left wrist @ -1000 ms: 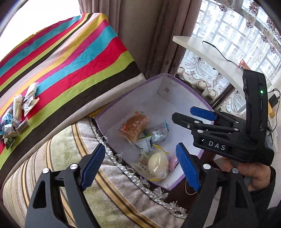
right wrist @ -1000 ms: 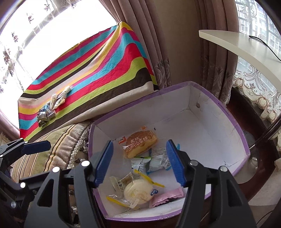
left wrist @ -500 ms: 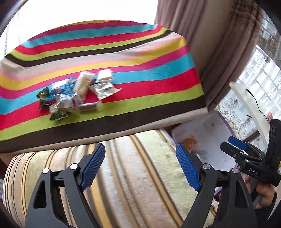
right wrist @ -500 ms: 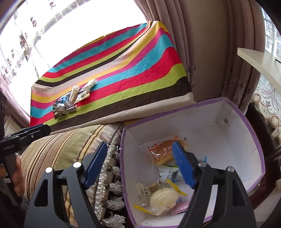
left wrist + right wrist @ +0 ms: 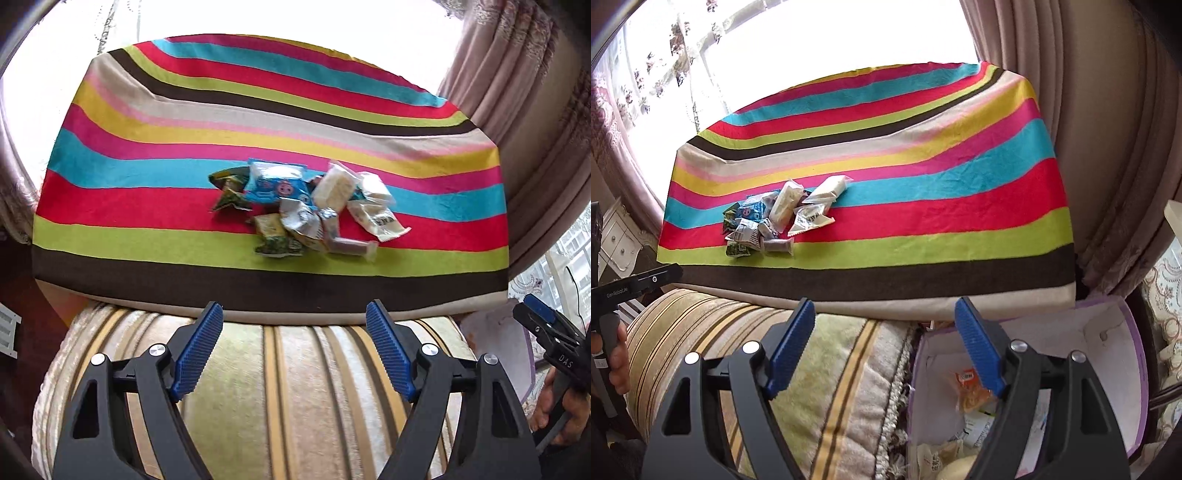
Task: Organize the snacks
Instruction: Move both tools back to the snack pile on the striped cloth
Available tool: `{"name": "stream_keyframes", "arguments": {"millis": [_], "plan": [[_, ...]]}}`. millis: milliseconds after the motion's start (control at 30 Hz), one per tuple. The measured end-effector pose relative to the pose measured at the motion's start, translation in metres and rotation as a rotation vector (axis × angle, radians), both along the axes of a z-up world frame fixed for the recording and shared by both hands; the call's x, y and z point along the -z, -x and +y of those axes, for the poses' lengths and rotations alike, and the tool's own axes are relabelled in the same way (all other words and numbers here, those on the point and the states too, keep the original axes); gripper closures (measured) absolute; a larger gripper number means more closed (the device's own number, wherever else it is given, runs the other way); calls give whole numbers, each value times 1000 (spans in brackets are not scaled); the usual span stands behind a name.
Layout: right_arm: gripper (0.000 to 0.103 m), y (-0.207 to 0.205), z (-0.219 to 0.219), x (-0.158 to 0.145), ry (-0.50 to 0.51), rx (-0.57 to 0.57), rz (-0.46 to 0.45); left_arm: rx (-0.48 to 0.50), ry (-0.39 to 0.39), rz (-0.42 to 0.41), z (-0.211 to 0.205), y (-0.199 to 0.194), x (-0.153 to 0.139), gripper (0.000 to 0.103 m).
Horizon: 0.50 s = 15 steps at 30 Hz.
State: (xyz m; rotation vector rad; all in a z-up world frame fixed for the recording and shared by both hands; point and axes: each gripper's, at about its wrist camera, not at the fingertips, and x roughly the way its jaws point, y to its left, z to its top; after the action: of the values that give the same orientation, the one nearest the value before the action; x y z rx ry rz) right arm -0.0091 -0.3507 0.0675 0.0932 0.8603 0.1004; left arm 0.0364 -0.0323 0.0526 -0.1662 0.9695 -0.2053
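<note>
A pile of several wrapped snacks (image 5: 303,206) (image 5: 775,218) lies on the striped cloth (image 5: 147,206) over a table. My left gripper (image 5: 293,304) hangs over a striped cushion (image 5: 295,387), short of the pile; its jaws are closing with nothing between them. My right gripper (image 5: 883,301) is open and empty, above the cushion edge and the purple-rimmed white box (image 5: 1137,350). An orange bun packet (image 5: 971,395) and other snacks lie in the box, partly hidden by my right finger. The right gripper (image 5: 539,317) also shows at the left wrist view's right edge.
Pinkish curtains (image 5: 1089,147) hang to the right of the table, a bright window behind it. A white drawer cabinet (image 5: 620,240) stands at far left. The tasselled cushion (image 5: 831,369) lies between table and box. A hand (image 5: 617,354) holds the left gripper's handle.
Both grippers swung away from the box toward the striped table. The left wrist view now faces the snack pile head on; the box has slid to the right edge of both views.
</note>
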Motion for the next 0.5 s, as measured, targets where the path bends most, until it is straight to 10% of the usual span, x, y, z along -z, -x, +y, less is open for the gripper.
{"name": "stream_keyframes", "arguments": {"millis": [500], "plan": [[25, -134, 90, 11, 109, -79, 29, -135, 74, 87, 71, -94, 11, 38]]}}
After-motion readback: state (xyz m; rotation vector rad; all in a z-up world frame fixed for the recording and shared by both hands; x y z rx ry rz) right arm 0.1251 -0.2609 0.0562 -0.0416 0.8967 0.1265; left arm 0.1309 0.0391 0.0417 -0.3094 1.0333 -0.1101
